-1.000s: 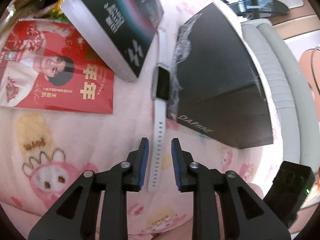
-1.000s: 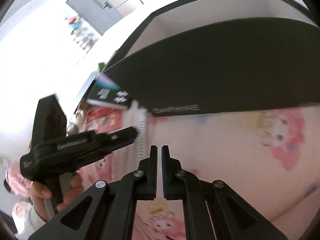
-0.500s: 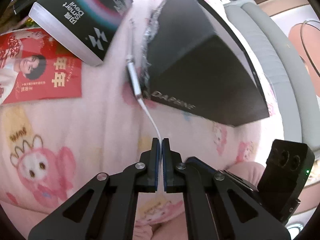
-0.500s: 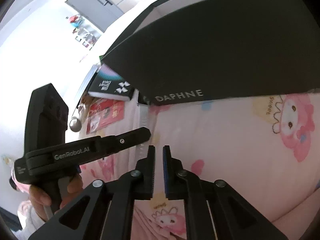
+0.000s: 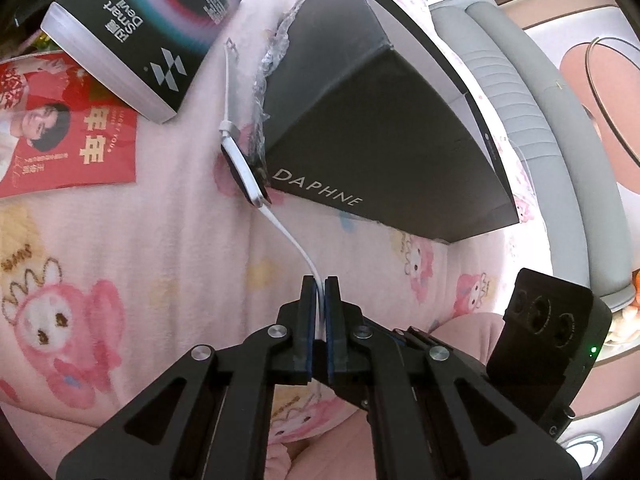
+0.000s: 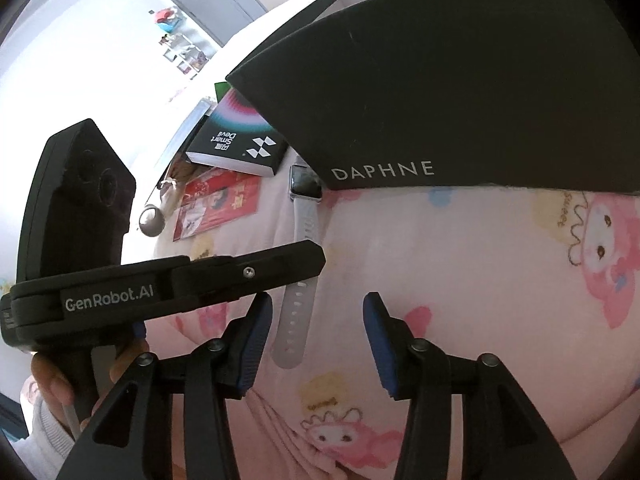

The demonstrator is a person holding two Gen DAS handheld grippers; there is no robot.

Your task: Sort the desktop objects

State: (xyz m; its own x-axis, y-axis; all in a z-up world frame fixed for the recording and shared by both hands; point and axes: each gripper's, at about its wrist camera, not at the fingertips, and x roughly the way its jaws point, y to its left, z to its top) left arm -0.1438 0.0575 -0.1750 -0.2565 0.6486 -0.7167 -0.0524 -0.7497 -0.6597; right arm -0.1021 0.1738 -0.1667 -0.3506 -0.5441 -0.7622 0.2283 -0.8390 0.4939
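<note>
Smartwatch [image 5: 245, 172] lies on the pink blanket [image 5: 120, 240], case touching the black DAPHNE box [image 5: 380, 120]; left gripper [image 5: 320, 292] clamps its white strap. Right gripper [image 6: 316, 332] is opening, empty. Book [image 5: 160, 20] at eleven o'clock, red leaflet [image 5: 68, 140] at nine.

Watch [image 5: 245, 172] between book [image 5: 144, 36] left, box [image 5: 384, 128] right, on blanket [image 5: 120, 240].

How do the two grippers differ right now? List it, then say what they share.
The left gripper is shut on the white watch strap; the right gripper holds nothing. The left's jaws are pressed together; the right's are apart and opening. Both are black with blue pads and point down at the pink blanket.
</note>
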